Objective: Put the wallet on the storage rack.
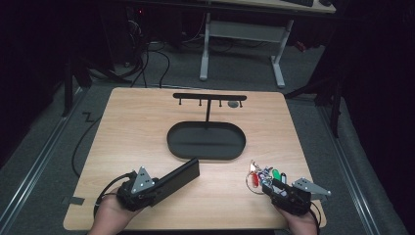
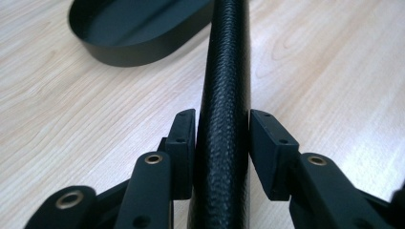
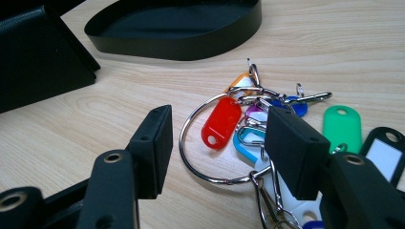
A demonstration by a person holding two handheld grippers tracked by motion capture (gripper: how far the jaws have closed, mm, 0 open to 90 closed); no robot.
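The left gripper (image 1: 164, 185) sits at the near left of the wooden table (image 1: 132, 127), and its jaws bracket a flat black textured case (image 1: 177, 178) that stands on edge and points toward the oval black tray (image 1: 206, 140). In the left gripper view, the left pad (image 2: 184, 143) lies against the case (image 2: 224, 119); the right pad (image 2: 267, 148) stands just beside it, and contact on that side cannot be confirmed. The right gripper (image 1: 270, 188) sits at the near right of the table with its jaws apart. In the right gripper view, a large metal key ring (image 3: 210, 143) lies flat on the table between and ahead of the jaws, and neither pad presses on it. The ring carries a red tag (image 3: 220, 121), a green tag (image 3: 341, 126) and further coloured tags. The tray forms the base of a black T-shaped hook stand (image 1: 209, 97) at the middle of the table.
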